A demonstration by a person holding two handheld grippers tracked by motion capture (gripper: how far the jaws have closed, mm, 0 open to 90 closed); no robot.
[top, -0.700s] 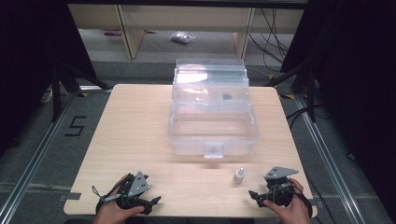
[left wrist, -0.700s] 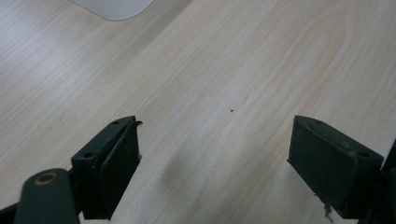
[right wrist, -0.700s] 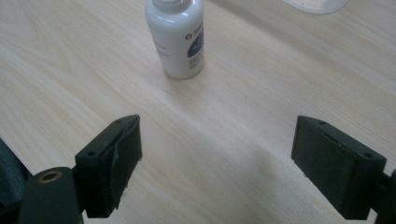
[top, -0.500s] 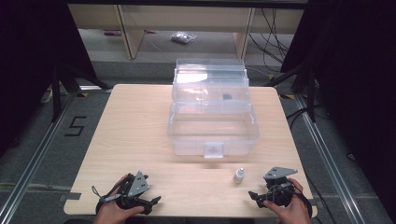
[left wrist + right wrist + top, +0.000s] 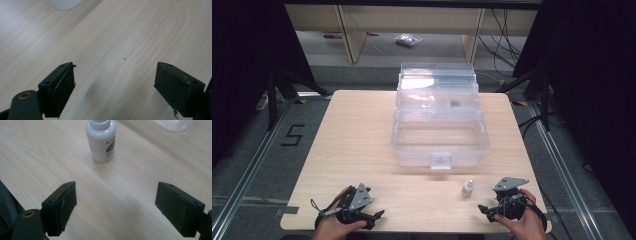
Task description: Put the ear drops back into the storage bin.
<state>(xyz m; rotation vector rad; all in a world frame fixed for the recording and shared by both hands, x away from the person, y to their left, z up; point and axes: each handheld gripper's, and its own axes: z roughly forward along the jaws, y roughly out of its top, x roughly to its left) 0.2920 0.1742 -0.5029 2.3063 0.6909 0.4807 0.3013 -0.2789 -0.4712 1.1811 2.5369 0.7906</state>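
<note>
A small white bottle (image 5: pixel 468 187) with a blue label stands upright on the wooden table (image 5: pixel 362 145), just in front of a clear plastic box (image 5: pixel 439 142). My right gripper (image 5: pixel 486 211) rests near the table's front edge, right of the bottle and a little nearer. In the right gripper view the bottle (image 5: pixel 101 141) stands ahead of the wide-open jaws of the right gripper (image 5: pixel 116 202), with nothing between them. My left gripper (image 5: pixel 374 219) lies at the front left. In the left gripper view the left gripper (image 5: pixel 115 82) is open over bare wood.
The clear box has its lid (image 5: pixel 437 82) raised at the back, and a small dark item (image 5: pixel 455 103) lies on its upper tier. A corner of the box (image 5: pixel 175 123) shows beyond the bottle. Dark floor and cables surround the table.
</note>
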